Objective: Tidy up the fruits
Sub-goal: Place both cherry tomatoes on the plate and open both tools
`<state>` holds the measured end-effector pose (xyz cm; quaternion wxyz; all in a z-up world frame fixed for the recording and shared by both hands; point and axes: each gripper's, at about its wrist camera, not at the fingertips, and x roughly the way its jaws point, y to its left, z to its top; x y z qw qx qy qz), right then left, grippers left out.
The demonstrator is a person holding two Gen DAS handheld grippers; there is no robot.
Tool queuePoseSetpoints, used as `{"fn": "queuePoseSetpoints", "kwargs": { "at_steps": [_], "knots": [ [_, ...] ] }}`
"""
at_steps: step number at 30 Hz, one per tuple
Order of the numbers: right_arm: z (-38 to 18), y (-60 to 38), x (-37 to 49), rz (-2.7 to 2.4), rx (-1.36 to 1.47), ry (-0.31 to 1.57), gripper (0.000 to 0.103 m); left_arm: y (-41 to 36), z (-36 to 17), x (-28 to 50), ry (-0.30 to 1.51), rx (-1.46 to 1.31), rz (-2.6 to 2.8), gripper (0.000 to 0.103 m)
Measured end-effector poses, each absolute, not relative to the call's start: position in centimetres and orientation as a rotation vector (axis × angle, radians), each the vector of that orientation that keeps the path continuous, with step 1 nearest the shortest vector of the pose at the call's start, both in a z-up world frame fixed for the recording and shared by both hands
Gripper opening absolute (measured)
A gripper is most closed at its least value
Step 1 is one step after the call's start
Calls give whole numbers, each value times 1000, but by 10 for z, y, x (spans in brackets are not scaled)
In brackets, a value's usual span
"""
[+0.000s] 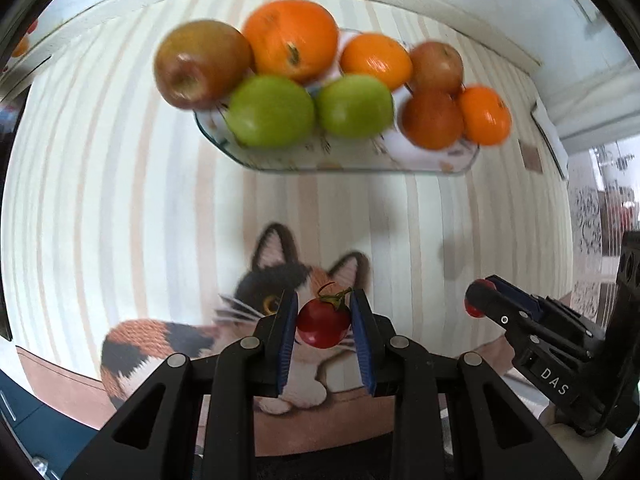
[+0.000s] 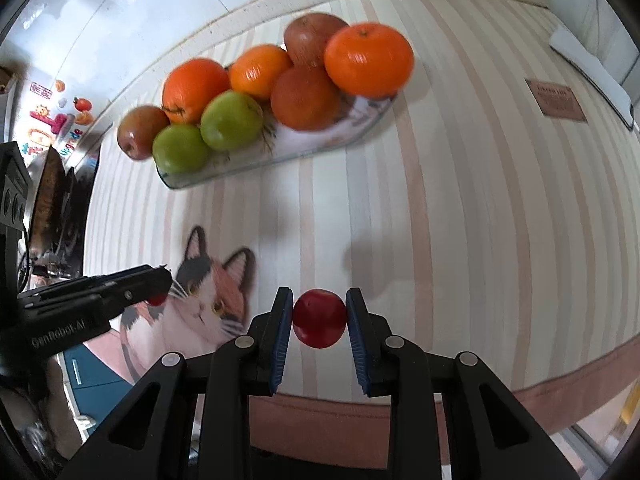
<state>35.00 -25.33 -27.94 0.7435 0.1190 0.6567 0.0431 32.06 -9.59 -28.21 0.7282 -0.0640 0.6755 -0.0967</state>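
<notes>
Two cherry tomatoes, one per gripper.

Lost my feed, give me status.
Left gripper shut on stemmed cherry tomato. Right gripper shut on second cherry tomato. Fruit tray ahead, path open.

Striped tablecloth with cat print, white wall
</notes>
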Motion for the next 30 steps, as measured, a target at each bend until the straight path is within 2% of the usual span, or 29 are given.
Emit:
{"fn": "queuePoseSetpoints", "kwargs": {
  "at_steps": [5,14,27,28,30],
  "knots": [
    [-276,-251,372,118,276,1396,30,-80,-268,344,1451,-197,-213,24],
    [-291,-238,427,175,285,1318,30,-76,-276,401,1473,-375,-253,24],
    [-315,-221,446,231,293,1315,30,-89,-297,423,1499,-353,-198,26],
    [-316,-220,446,232,294,1321,31,-90,-296,423,1502,-343,-189,27],
    [-317,-221,446,235,301,1328,44,-91,-296,424,1505,-333,-189,29]
  ]
}}
